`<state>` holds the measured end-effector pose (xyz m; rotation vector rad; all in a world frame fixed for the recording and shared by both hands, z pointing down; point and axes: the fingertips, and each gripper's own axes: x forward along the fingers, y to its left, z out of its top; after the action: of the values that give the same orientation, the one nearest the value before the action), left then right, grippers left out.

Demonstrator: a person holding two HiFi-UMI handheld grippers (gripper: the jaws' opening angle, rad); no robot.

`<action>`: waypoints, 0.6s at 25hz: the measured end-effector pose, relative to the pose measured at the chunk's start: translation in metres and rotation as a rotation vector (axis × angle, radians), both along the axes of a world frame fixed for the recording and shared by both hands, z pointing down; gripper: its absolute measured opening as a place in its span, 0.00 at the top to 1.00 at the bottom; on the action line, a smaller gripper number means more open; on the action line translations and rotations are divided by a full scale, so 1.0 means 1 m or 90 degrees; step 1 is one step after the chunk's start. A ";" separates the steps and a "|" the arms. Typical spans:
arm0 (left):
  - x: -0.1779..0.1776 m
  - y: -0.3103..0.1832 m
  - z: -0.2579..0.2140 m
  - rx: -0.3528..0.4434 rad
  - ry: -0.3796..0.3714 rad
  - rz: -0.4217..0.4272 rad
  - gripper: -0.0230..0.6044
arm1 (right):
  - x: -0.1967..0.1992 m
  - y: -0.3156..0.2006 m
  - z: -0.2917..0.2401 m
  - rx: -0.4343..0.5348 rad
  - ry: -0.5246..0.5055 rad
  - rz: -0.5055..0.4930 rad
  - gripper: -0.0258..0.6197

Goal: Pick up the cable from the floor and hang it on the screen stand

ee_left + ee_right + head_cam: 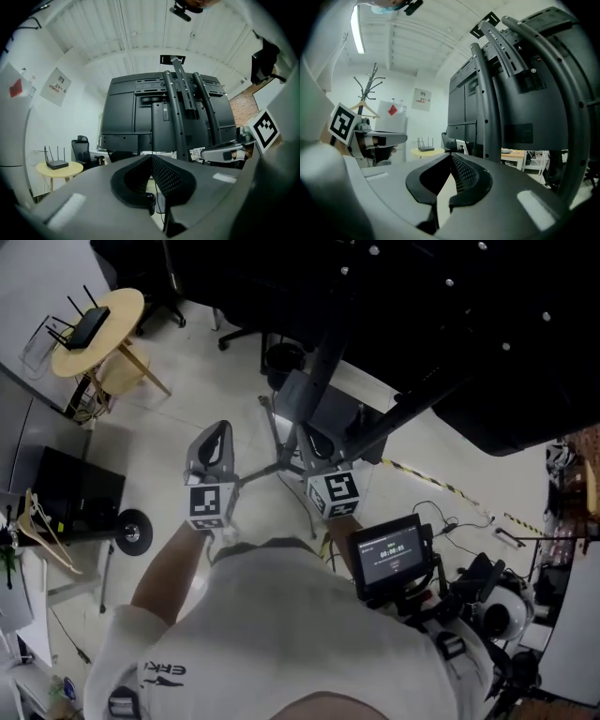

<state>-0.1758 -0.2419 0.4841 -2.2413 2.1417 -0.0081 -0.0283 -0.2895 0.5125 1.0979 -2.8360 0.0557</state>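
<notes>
The screen stand [323,362] carries a big black screen [422,306] at the top right of the head view. Its back and curved black uprights [178,112] fill the left gripper view and rise close on the right of the right gripper view [506,93]. A thin black cable [448,519] lies on the pale floor at the right, away from both grippers. My left gripper [219,430] and right gripper [309,432] are held side by side in front of me, pointing towards the stand's base. Both are shut, left [151,157] and right [451,154], with nothing between the jaws.
A round wooden table [117,320] with a router [90,326] stands at the far left. A black case [75,493] and a wheel [134,531] lie at the left. Camera gear with a small monitor [394,554] sits at my right. Yellow-black tape [422,474] crosses the floor.
</notes>
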 end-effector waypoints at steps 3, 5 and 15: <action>0.001 -0.022 -0.007 0.000 -0.002 0.036 0.96 | 0.002 -0.013 -0.004 -0.003 0.002 0.039 0.94; -0.001 -0.035 -0.013 0.002 -0.003 0.060 0.96 | 0.002 -0.022 -0.007 -0.004 0.003 0.068 0.94; -0.043 -0.069 -0.003 -0.008 -0.007 0.102 0.96 | -0.046 -0.060 0.025 -0.031 0.019 0.123 0.93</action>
<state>-0.2184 -0.3113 0.4814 -2.4066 1.9564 -0.0288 -0.0747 -0.3492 0.5374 1.3460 -2.6782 0.1216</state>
